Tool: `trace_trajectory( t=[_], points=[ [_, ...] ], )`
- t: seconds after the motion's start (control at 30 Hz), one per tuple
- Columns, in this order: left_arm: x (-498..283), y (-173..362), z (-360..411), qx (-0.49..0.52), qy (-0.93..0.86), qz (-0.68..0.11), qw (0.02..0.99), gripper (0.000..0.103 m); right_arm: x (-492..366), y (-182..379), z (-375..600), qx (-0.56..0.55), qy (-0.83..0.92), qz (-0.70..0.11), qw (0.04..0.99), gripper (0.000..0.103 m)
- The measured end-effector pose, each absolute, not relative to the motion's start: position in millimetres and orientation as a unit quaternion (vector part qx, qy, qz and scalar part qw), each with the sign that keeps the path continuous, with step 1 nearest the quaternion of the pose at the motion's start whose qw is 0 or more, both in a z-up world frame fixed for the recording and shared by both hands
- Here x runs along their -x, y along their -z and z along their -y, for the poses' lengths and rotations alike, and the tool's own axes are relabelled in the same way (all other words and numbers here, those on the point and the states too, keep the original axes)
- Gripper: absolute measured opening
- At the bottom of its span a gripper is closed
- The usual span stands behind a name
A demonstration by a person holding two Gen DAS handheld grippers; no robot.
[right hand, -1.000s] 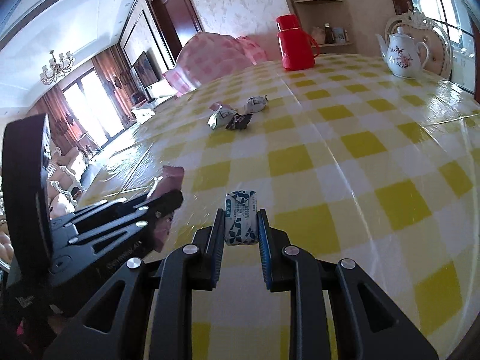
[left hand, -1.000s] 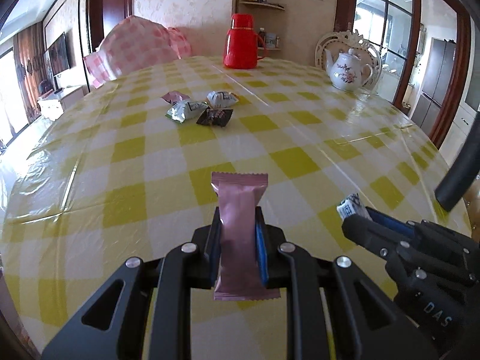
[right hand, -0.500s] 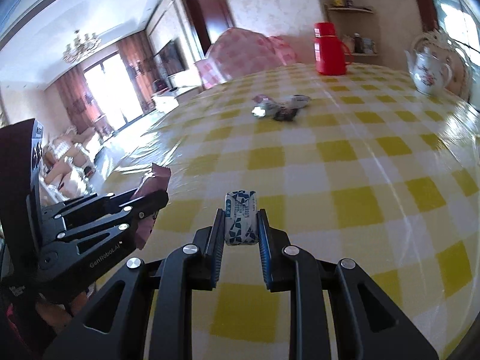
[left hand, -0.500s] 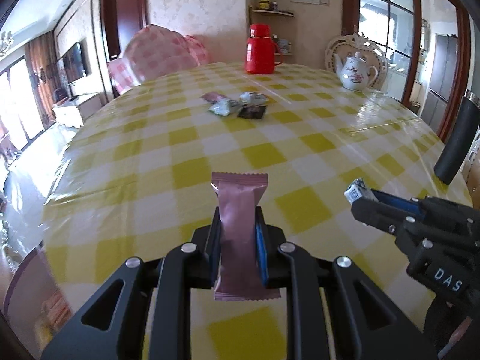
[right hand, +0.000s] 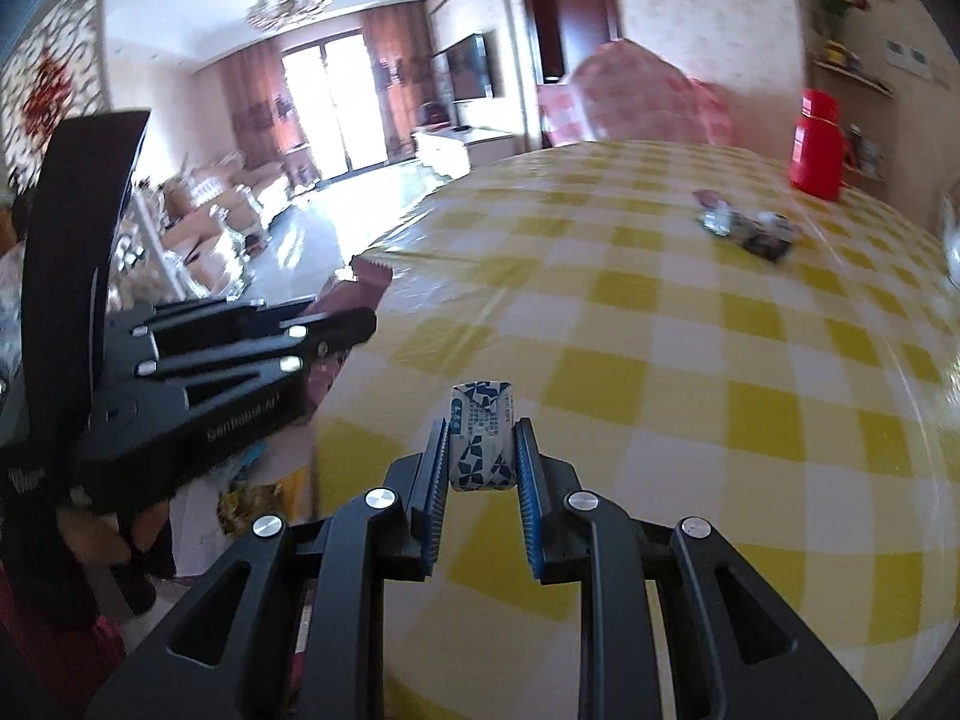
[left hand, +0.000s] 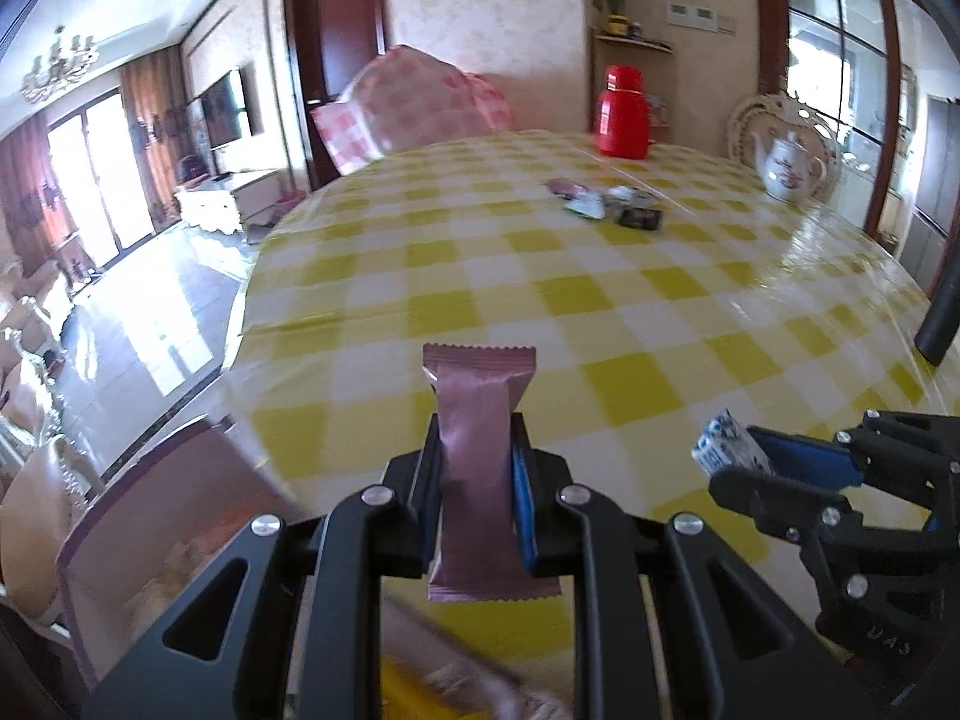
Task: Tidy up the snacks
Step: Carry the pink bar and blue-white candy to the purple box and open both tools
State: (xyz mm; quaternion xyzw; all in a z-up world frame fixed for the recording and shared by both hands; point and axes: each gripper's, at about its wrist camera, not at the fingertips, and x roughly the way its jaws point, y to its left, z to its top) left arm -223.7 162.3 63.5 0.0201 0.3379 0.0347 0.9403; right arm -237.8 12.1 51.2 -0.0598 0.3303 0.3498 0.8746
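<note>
Two tongs (left hand: 477, 474) (right hand: 483, 456), two held snacks (left hand: 480, 468) (right hand: 482, 435)

A yellow-checked table (left hand: 600, 288) carries a snack cluster (left hand: 606, 207), red thermos (left hand: 622, 114) and teapot (left hand: 787, 171).

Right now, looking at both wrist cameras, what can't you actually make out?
- Left wrist view: the box below the table edge is blurred; its contents are unreadable, partly hidden by the left gripper.
- Both views: the snack pile on the table is too small and smeared to count.
- Right wrist view: print on the blue-and-white candy is illegible; the teapot is cut off by the frame edge.
</note>
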Motion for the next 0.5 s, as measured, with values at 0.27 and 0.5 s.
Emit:
trace_trajectory(
  t=[0.27,0.5],
  points=[
    [247,-70,-227,0.002,-0.092,-0.333,0.939,0.020,262,-42,-63,0.106,-0.392,-0.335,0.850,0.021],
    [252,-64,-266,-0.013,-0.140,-0.368,0.919,0.020,291,-31,-116,0.162,-0.445,-0.331,0.816,0.021]
  ],
)
